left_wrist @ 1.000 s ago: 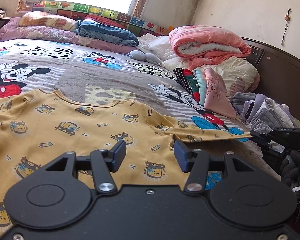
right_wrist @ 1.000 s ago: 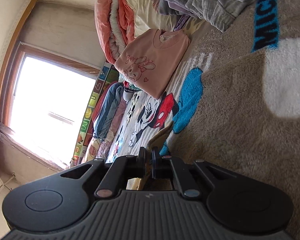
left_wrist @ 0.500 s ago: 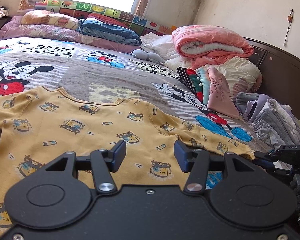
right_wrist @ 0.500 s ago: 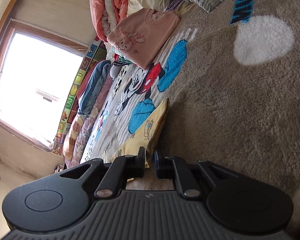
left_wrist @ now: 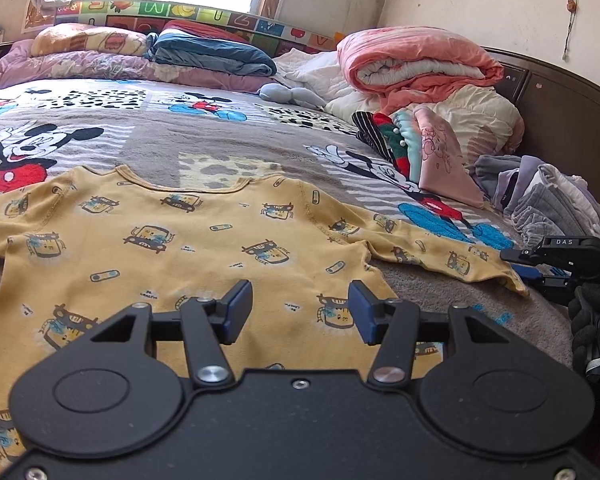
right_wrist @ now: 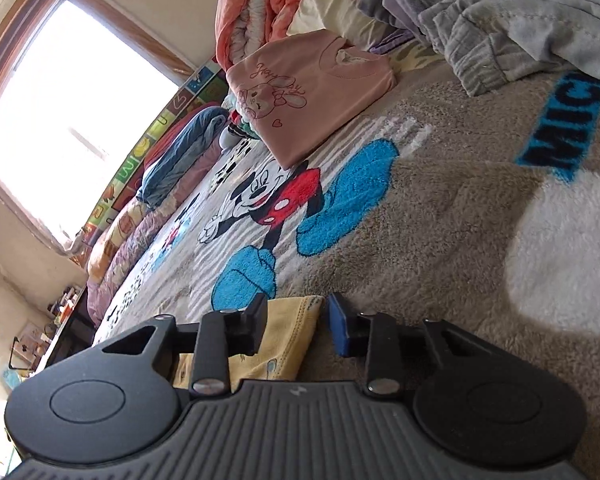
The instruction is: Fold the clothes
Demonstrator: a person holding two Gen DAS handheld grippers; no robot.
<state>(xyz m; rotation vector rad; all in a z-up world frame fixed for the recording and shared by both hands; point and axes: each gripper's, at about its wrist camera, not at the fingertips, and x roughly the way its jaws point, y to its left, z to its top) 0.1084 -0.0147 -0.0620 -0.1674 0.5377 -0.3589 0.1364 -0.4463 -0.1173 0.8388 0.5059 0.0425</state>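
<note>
A yellow long-sleeved child's shirt [left_wrist: 172, 248] with small cartoon prints lies spread flat on the Mickey Mouse blanket [left_wrist: 148, 148]. My left gripper [left_wrist: 300, 310] is open and empty, hovering over the shirt's lower body. The shirt's right sleeve stretches out toward my right gripper [left_wrist: 540, 268] at the right edge of the left wrist view. In the right wrist view my right gripper [right_wrist: 298, 322] is open, and the sleeve cuff [right_wrist: 292, 332] lies loose on the blanket between its fingers.
A folded pink top [left_wrist: 440, 156] leans on a stack of folded clothes. A heap of grey clothes [left_wrist: 548, 200] lies at the right. A rolled pink quilt [left_wrist: 416, 64], pillows and a dark headboard [left_wrist: 560, 112] stand behind.
My right gripper was shut on the sleeve cuff and pulled the sleeve out to the right. Now it has opened and let the cuff go. My left gripper stayed open over the shirt.
</note>
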